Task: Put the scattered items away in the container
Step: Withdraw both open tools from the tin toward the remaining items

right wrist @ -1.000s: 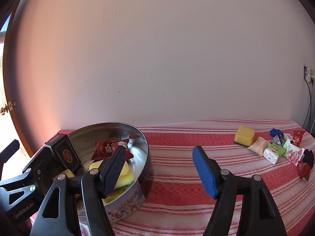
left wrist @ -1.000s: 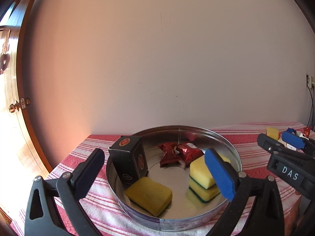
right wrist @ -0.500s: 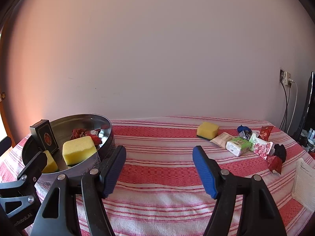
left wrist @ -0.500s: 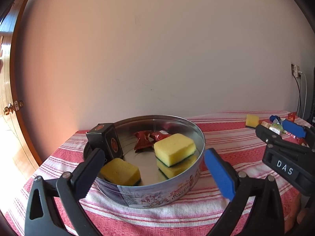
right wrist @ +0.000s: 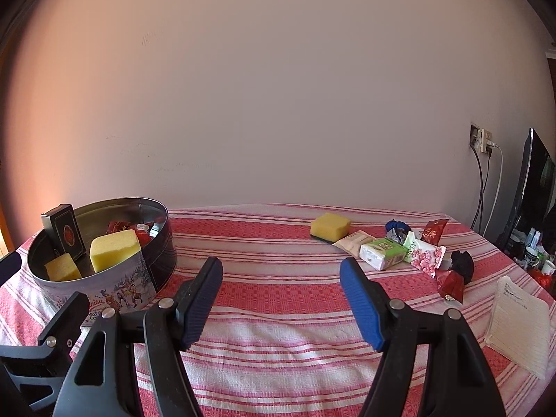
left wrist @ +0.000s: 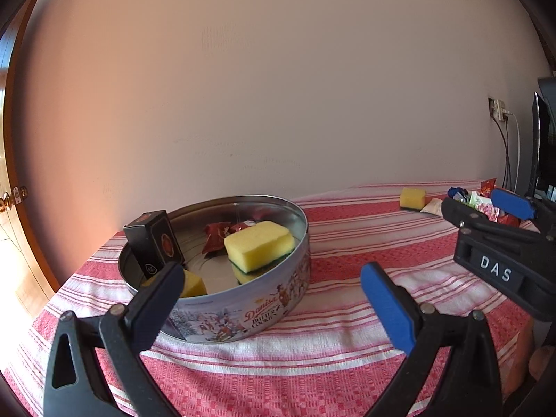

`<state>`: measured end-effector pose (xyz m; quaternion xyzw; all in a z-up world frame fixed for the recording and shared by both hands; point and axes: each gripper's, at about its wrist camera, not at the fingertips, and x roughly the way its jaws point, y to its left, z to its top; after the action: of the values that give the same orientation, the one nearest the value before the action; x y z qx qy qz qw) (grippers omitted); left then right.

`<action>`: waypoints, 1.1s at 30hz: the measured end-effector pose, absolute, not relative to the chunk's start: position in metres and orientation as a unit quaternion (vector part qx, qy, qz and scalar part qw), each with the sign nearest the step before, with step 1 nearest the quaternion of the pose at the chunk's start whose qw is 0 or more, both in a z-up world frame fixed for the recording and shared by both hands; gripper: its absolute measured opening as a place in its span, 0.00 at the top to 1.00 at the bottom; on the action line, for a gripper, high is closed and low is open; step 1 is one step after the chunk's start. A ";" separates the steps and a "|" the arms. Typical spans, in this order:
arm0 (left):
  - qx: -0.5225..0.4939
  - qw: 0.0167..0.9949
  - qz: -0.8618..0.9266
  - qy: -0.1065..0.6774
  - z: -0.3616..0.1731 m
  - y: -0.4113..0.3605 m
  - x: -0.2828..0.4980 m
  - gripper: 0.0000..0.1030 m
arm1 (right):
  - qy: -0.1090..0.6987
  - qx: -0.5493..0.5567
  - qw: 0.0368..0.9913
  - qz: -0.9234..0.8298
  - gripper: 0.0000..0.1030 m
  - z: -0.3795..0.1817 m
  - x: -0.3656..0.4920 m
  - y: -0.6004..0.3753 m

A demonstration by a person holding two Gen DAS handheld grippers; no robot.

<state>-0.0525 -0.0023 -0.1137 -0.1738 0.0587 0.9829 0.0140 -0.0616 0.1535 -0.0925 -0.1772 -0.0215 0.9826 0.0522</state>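
Though lately over the tin (left wrist: 243, 307), both hand-held grippers farther back.

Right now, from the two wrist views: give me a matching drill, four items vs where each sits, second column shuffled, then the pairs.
Items
1. black card box
2. lone yellow sponge
3. green-and-white tissue pack
4. lined notepad

Places
A. on the cloth at the table's near right edge, apart from the pile
B. standing on end inside the cookie tin, against its wall
C. on the cloth at the left end of the scattered pile, nearest the tin
D. in the scattered pile, beside a pink floral packet

Pairs: 1-B, 2-C, 3-D, 4-A
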 end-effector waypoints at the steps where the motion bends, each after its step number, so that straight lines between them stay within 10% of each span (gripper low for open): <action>1: -0.175 0.018 0.983 0.057 -0.114 0.001 -0.052 0.00 | -0.021 -0.177 0.055 0.983 0.30 -0.093 -0.060 0.157; 33: -0.209 0.169 0.961 0.070 -0.117 0.161 -0.066 0.00 | -0.017 -0.184 0.163 0.969 0.30 -0.095 -0.048 0.304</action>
<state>-0.0661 0.1614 -0.1167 -0.2094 0.0704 0.9606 0.1688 -0.0483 0.3037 -0.0947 -0.1840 -0.0168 0.9693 0.1625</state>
